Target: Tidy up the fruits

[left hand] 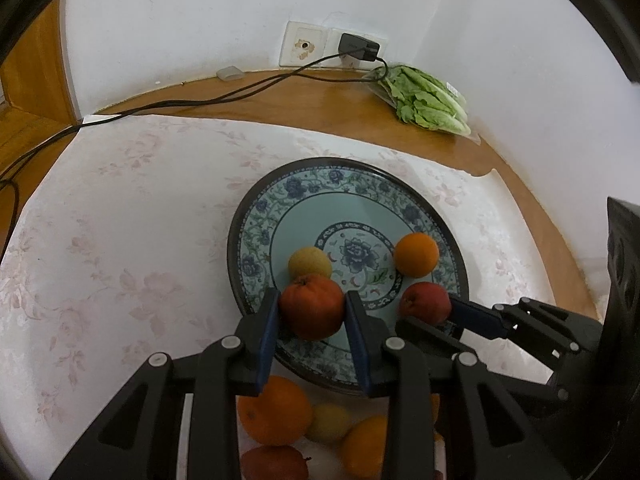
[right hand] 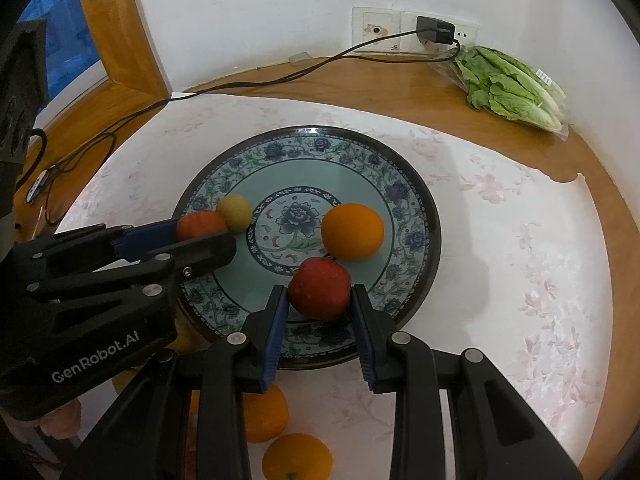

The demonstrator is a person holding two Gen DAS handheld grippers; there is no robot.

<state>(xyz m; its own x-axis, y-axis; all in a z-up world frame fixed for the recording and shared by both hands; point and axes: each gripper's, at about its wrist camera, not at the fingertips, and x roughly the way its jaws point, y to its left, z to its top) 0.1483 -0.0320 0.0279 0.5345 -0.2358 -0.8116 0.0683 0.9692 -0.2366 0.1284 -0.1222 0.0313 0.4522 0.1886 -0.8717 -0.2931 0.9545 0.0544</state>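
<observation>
A blue floral plate (left hand: 360,184) (right hand: 408,184) lies on the white tablecloth. On it are a yellow fruit (left hand: 309,262) (right hand: 235,213) and an orange (left hand: 416,254) (right hand: 352,231). My left gripper (left hand: 312,312) (right hand: 200,236) is shut on a dark red-orange fruit (left hand: 312,306) (right hand: 200,224) over the plate's near left part. My right gripper (right hand: 320,300) (left hand: 430,312) is shut on a red apple (right hand: 320,294) (left hand: 424,302) over the plate's near edge. Several loose fruits (left hand: 272,408) (right hand: 296,456) lie on the cloth below the grippers.
A bag of lettuce (left hand: 428,100) (right hand: 516,88) lies at the back right by the wall. A black charger (left hand: 356,48) (right hand: 434,30) sits in the wall socket; its cable (left hand: 180,102) (right hand: 256,82) runs across the wooden table (left hand: 320,96) to the left edge.
</observation>
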